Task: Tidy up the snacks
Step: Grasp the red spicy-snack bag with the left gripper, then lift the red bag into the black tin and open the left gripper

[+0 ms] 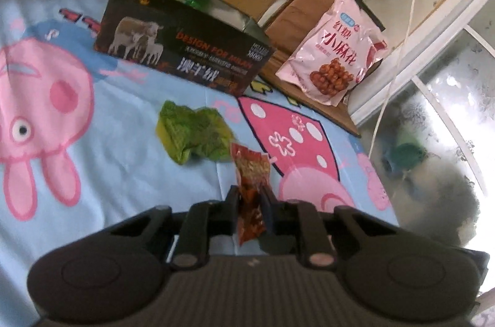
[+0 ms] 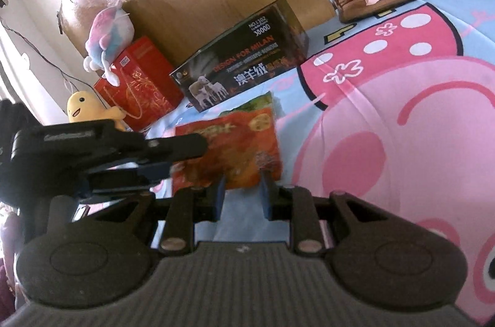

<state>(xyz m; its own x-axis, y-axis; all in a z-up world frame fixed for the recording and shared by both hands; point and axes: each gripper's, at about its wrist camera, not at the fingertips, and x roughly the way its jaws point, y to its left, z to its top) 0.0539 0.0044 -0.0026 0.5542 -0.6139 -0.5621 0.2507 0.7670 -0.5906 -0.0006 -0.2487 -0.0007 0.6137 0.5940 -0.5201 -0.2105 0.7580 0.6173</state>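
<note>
Bedsheet (image 1: 92,160) open around green packet (image 1: 193,138)

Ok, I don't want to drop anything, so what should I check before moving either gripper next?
1. Left gripper shut on small red packet: ok.
2. Right gripper gripping orange bag: cannot tell; the bag's edge lies between the jaws.
3. Black box standing on the sheet: ok.
4. Green packet put away: not ok, loose on the sheet.
</note>
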